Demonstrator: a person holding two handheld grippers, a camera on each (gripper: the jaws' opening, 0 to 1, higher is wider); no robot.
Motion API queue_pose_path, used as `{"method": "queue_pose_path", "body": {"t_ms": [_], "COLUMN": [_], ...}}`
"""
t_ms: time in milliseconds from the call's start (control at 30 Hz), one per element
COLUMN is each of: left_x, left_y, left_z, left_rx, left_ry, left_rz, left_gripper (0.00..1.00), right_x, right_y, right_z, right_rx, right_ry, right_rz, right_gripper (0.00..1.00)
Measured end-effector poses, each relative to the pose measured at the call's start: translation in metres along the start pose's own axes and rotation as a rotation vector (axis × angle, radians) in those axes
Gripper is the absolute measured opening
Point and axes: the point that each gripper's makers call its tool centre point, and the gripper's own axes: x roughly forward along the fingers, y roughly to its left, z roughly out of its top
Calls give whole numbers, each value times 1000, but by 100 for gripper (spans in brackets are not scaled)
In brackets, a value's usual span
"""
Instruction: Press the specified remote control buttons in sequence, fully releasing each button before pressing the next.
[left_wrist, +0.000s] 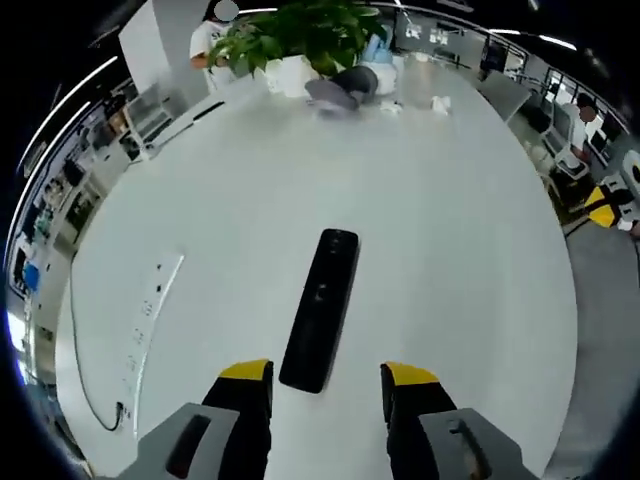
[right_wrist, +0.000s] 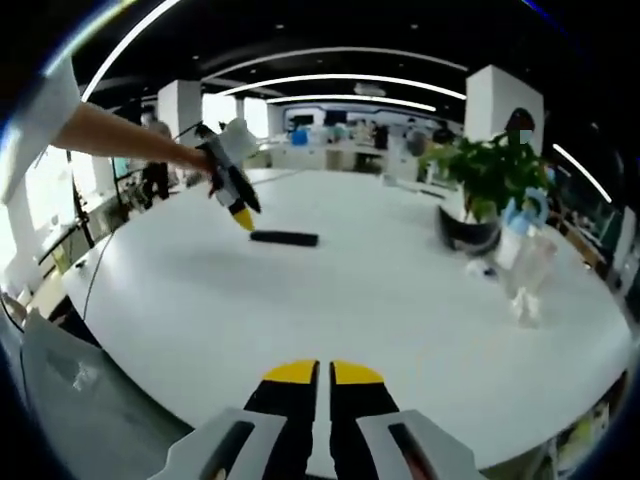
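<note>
Left tool (left_wrist: 325, 385) spread wide, holding nothing, hovering just above the near end of the remote (left_wrist: 322, 309). Remote flat on the white bench (left_wrist: 450, 230), long axis running almost straight away from the jaws, leaning slightly right; buttons too small to tell apart. Right tool (right_wrist: 316, 375) pinched to a narrow slit, empty, well back at the bench edge, remote (right_wrist: 284, 238) far ahead. Left clearly nearer, so likely the pressing side. Farther off, plant (left_wrist: 300, 40) at the far rim.
</note>
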Motion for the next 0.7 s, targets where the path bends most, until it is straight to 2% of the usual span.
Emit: {"method": "queue_pose_path", "body": {"t_ms": [67, 133, 233, 333, 467, 600, 667, 700], "left_x": [6, 9, 14, 19, 25, 29, 33, 36], "left_y": [2, 3, 6, 7, 9, 9, 10, 5], "left_z": [-1, -4, -4, -8, -17, -16, -25, -19], "left_rx": [-12, 36, 18, 33, 51, 43, 85, 82], "left_ry": [10, 30, 43, 71, 129, 125, 174, 134], "left_rz": [2, -2, -10, -25, -27, -37, -34, -58], "left_gripper": [43, 40, 38, 38, 34, 33, 34, 33], "right_x": [0, 1, 1, 1, 2, 1, 2, 2], "right_y": [0, 1, 2, 2, 4, 3, 4, 4], "right_z": [-1, -1, -3, -3, -5, -6, -6, -6], "right_rx": [1, 4, 2, 2, -3, 1, 1, -1], "right_ry": [6, 9, 18, 17, 31, 34, 34, 36], "right_rz": [1, 5, 9, 11, 18, 19, 20, 19], "right_gripper": [0, 0, 0, 0, 0, 0, 0, 0]}}
